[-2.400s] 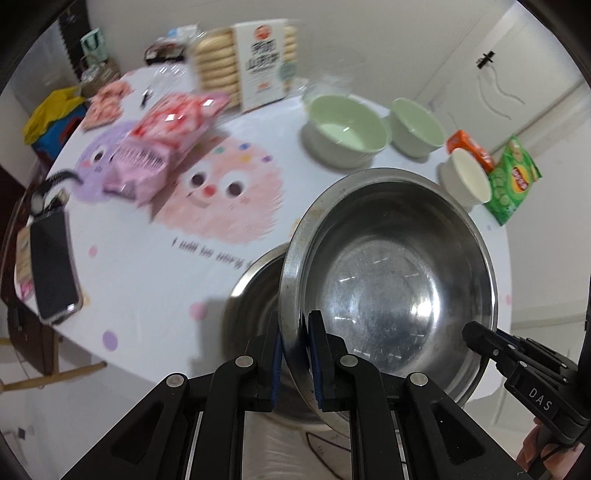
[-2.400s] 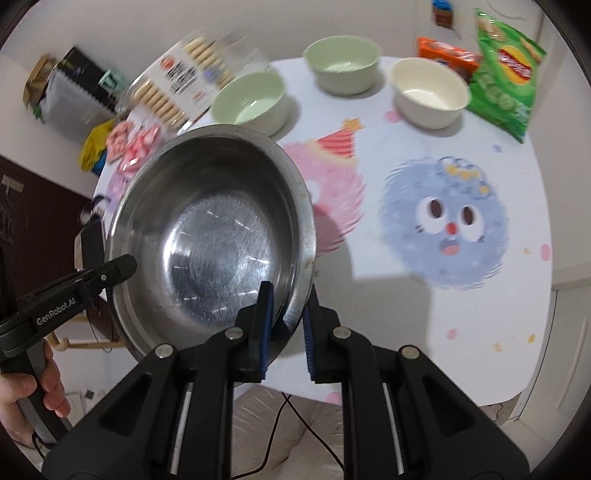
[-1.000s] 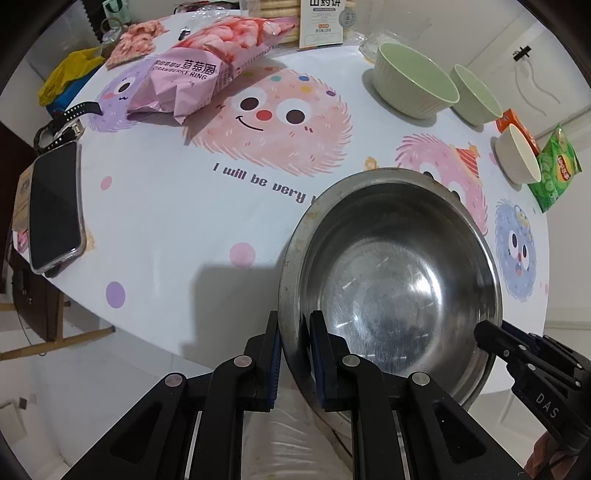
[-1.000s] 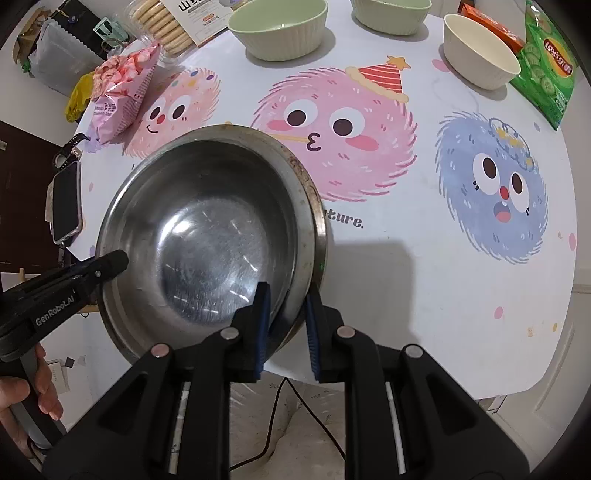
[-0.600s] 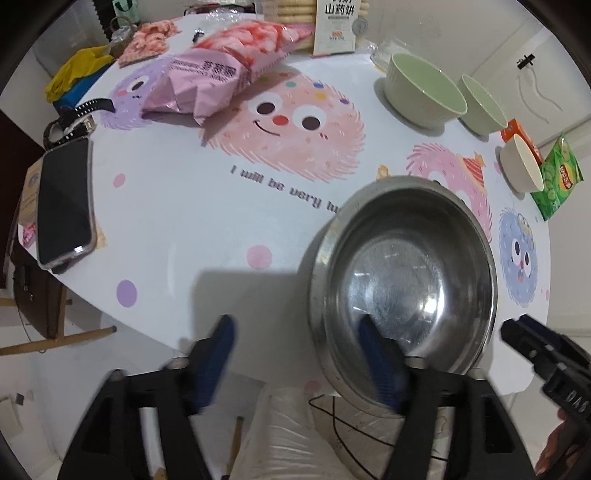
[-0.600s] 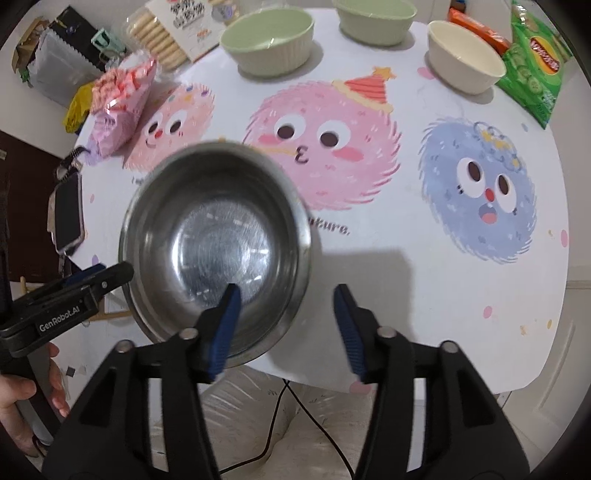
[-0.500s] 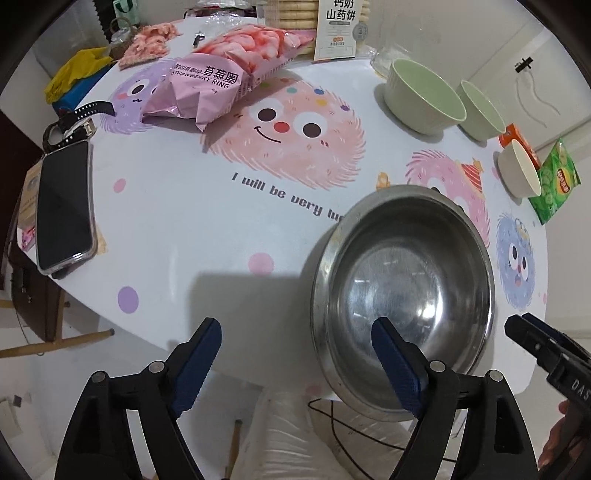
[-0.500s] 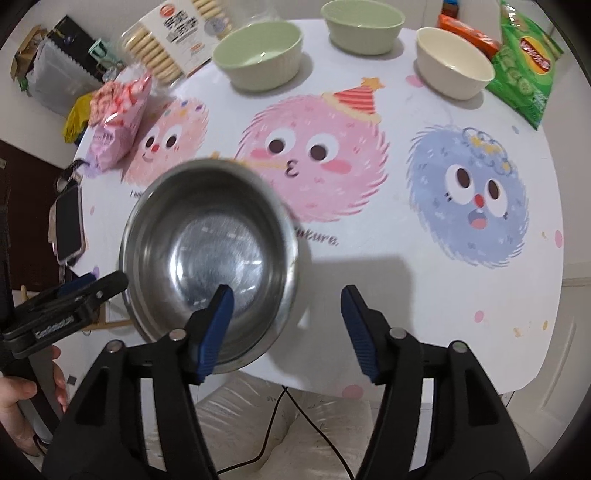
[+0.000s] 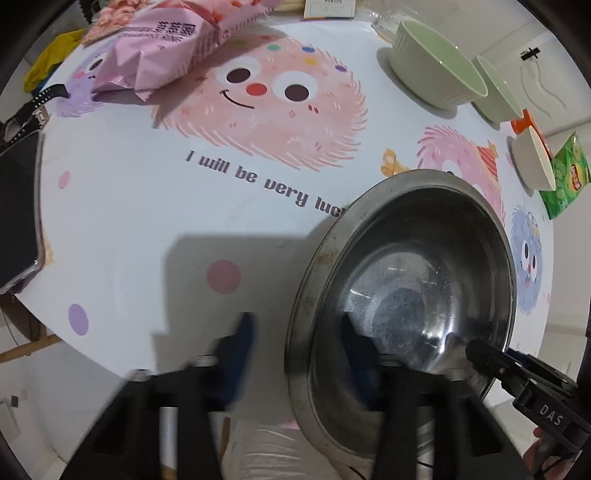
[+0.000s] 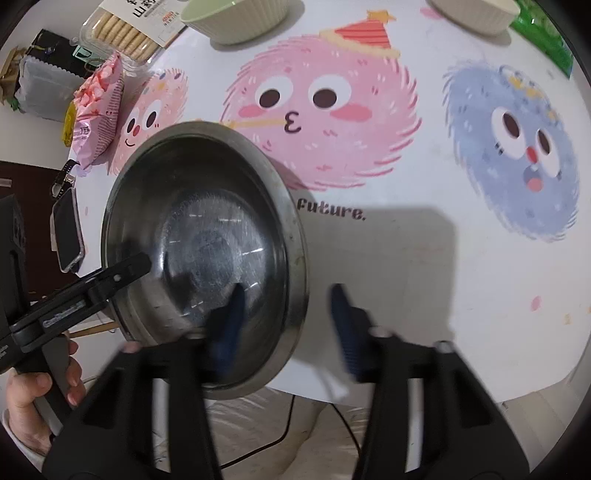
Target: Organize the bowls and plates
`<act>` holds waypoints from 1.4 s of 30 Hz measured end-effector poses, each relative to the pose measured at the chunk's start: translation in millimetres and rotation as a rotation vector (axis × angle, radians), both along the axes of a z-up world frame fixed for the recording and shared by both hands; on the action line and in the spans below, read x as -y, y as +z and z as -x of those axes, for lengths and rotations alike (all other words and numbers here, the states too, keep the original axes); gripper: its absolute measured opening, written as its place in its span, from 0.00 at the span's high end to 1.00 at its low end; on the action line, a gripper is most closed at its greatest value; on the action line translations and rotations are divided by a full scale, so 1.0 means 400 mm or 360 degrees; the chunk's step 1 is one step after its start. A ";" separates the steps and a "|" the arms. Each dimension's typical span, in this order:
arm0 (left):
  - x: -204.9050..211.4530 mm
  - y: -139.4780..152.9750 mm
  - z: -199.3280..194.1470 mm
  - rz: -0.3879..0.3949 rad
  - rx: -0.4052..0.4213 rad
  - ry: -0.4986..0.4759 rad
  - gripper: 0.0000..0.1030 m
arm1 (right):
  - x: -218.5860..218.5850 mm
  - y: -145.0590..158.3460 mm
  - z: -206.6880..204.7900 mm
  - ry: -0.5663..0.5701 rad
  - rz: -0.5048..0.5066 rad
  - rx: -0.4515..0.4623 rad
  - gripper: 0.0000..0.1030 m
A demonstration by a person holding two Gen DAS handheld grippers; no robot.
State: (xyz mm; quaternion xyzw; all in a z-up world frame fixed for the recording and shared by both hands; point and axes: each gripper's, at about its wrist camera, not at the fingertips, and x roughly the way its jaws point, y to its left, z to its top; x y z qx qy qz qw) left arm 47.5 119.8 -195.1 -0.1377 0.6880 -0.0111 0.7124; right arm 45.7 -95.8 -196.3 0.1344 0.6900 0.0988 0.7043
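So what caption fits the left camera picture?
Open left gripper straddles the rim of a steel bowl on a cartoon tablecloth.

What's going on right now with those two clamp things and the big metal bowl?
Left tool open, straddling the rim. Right tool open, also straddling it. Steel bowl at the table edge, ungripped. Green bowls far side, nothing between.

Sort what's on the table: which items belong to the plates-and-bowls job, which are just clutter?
Job items:
steel bowl
large green bowl
second green bowl
cream bowl

Clutter:
pink snack bag
green chip bag
biscuit pack
phone
wristwatch

Both the left tool and the right tool are open, straddling the steel bowl's rim.
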 end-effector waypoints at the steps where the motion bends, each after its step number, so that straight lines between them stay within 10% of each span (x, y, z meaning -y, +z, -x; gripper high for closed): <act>1: 0.001 -0.001 -0.002 0.0014 -0.0006 -0.0006 0.79 | 0.002 -0.003 -0.001 -0.0007 -0.0022 -0.0010 0.78; 14: 0.015 0.079 -0.068 0.0050 0.0195 -0.0122 0.86 | 0.034 0.055 -0.037 -0.0033 -0.0013 0.0151 0.84; 33: 0.020 0.013 -0.200 0.0017 0.0207 -0.0152 0.84 | 0.041 0.016 -0.159 -0.0076 0.0090 0.0225 0.83; 36: 0.028 0.013 -0.196 -0.0018 0.0191 -0.0178 0.60 | 0.043 0.023 -0.158 -0.0078 0.0084 0.0227 0.69; 38: 0.013 0.032 -0.185 -0.0020 0.0239 -0.0167 0.19 | 0.051 0.042 -0.154 -0.0084 0.0113 0.0250 0.54; 42: -0.014 0.080 -0.179 -0.0066 0.0310 -0.0141 0.18 | 0.083 0.092 -0.148 -0.0122 0.0111 0.0301 0.43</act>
